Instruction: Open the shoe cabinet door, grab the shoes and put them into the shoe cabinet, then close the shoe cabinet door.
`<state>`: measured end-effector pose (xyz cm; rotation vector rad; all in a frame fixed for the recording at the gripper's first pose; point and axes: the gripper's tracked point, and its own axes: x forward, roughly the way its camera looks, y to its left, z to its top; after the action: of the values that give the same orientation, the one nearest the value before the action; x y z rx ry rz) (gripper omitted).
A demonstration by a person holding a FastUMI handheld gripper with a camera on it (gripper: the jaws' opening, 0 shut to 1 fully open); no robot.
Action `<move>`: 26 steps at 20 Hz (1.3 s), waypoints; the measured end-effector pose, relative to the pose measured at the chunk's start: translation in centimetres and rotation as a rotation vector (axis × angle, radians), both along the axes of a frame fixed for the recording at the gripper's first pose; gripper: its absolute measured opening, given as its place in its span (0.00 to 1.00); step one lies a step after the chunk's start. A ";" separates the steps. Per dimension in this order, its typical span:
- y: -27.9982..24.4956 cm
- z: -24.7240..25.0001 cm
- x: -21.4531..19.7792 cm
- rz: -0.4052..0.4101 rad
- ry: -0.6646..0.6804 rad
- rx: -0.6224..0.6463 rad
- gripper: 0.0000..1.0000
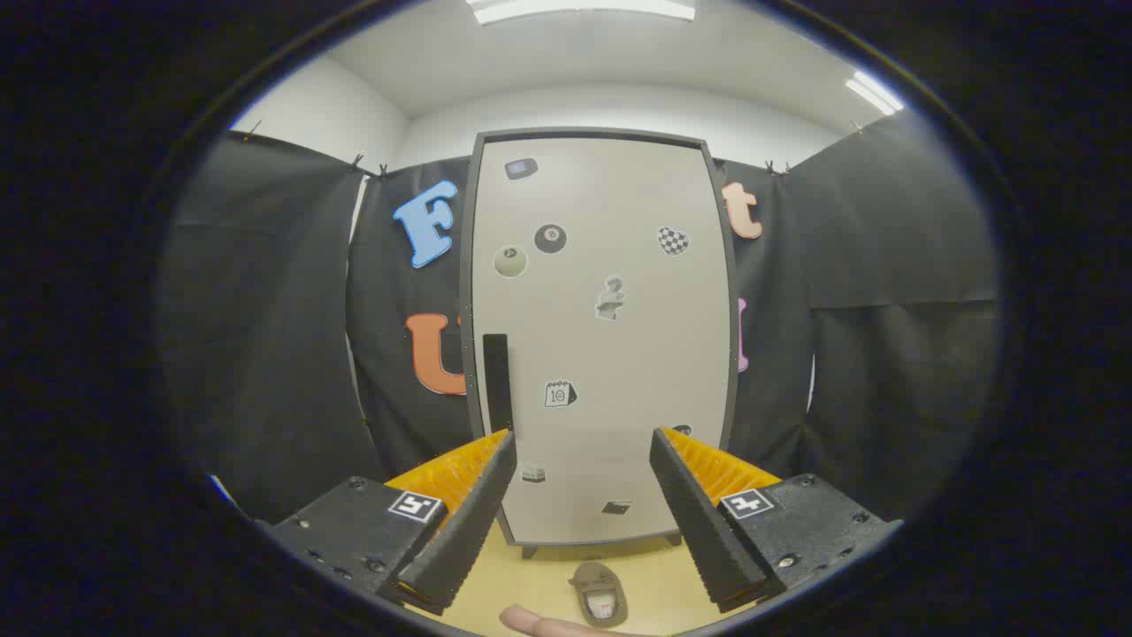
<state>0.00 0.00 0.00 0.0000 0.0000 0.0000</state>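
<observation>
A tall shoe cabinet (601, 336) with a pale door in a dark frame stands straight ahead, its door closed and dotted with several stickers. A dark vertical handle (496, 382) sits on the door's left side, just above my left finger. My gripper (584, 438) is open, with its fingers spread in front of the cabinet's lower half and nothing between them. One shoe (600, 594), greyish-brown, lies on the light wooden floor (531, 575) below and between the fingers, in front of the cabinet's foot.
Black cloth (283, 327) walls the booth on both sides and behind the cabinet. A fingertip of a person's hand (539, 624) pokes in near the shoe. Ceiling lights (584, 9) shine above.
</observation>
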 end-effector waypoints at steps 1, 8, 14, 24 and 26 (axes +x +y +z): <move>-0.3 0.2 0.0 0.001 -0.011 -0.002 0.99; -0.6 1.9 -0.4 0.025 -0.098 -0.035 0.99; 1.8 3.2 0.5 0.076 -0.152 -0.012 0.99; 7.6 2.9 10.2 0.162 -0.062 -0.028 0.99; 8.2 3.0 13.1 0.156 -0.059 -0.046 0.99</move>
<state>13.06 8.19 3.02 -0.0463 -0.0586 0.1556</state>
